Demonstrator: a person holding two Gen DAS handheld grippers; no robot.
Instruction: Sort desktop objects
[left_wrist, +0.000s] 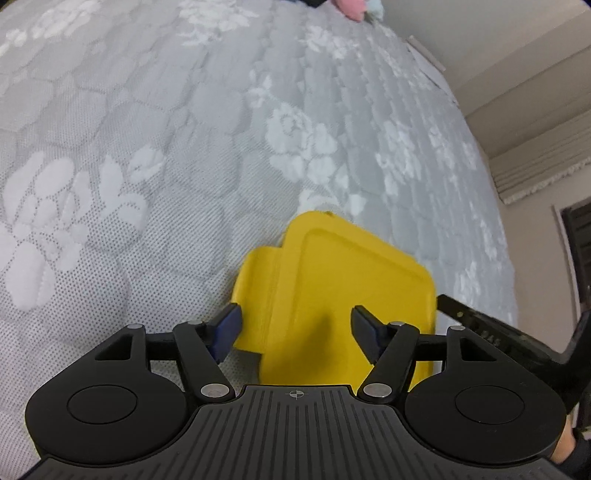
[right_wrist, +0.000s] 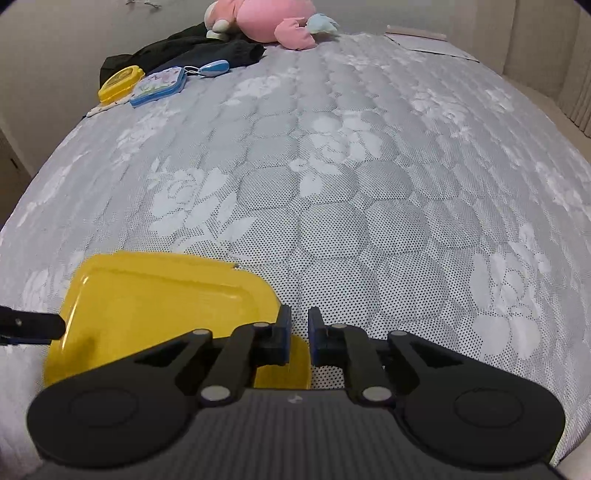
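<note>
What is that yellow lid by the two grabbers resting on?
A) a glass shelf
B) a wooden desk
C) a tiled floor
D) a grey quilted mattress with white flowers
D: the yellow lid lies flat on the grey quilted mattress, whose white flower pattern surrounds it in both wrist views.
</note>
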